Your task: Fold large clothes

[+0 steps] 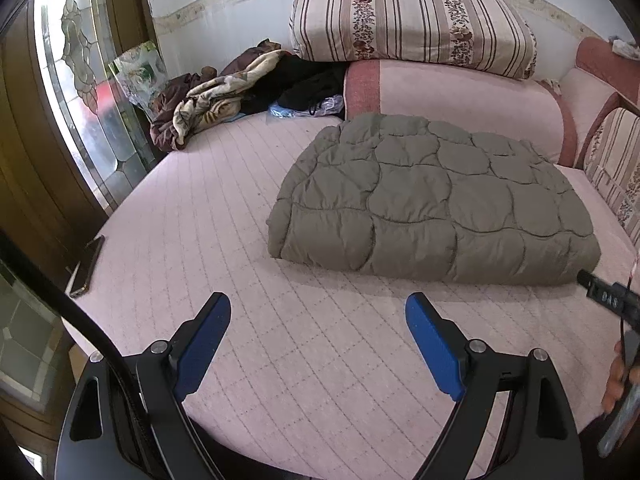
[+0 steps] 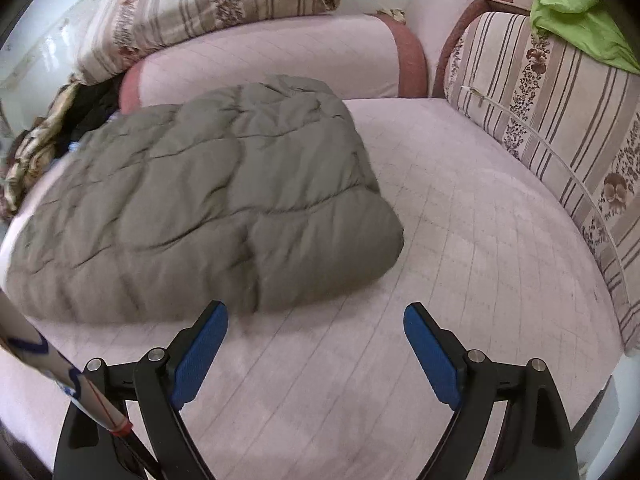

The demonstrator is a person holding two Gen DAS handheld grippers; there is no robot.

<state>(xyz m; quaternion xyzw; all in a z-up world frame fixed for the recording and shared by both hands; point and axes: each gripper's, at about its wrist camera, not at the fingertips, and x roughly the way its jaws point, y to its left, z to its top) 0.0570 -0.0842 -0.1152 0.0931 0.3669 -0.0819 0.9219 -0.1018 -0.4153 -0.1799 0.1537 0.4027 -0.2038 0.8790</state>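
An olive-grey quilted padded coat (image 1: 436,200) lies folded into a thick rectangle on the pink bed (image 1: 224,216). It also shows in the right wrist view (image 2: 200,208), left of centre. My left gripper (image 1: 318,312) is open and empty, held over bare sheet in front of the coat's near left edge. My right gripper (image 2: 316,320) is open and empty, just in front of the coat's near right corner, with its left fingertip (image 2: 214,320) close to the fabric edge. Neither gripper touches the coat.
A striped floral bolster (image 1: 412,20) rests on a pink roll (image 1: 460,100) at the back. A heap of blankets and dark clothes (image 1: 224,92) lies at the back left. A phone (image 1: 86,266) lies at the bed's left edge. A striped cushion (image 2: 560,128) and green cloth (image 2: 576,12) are to the right.
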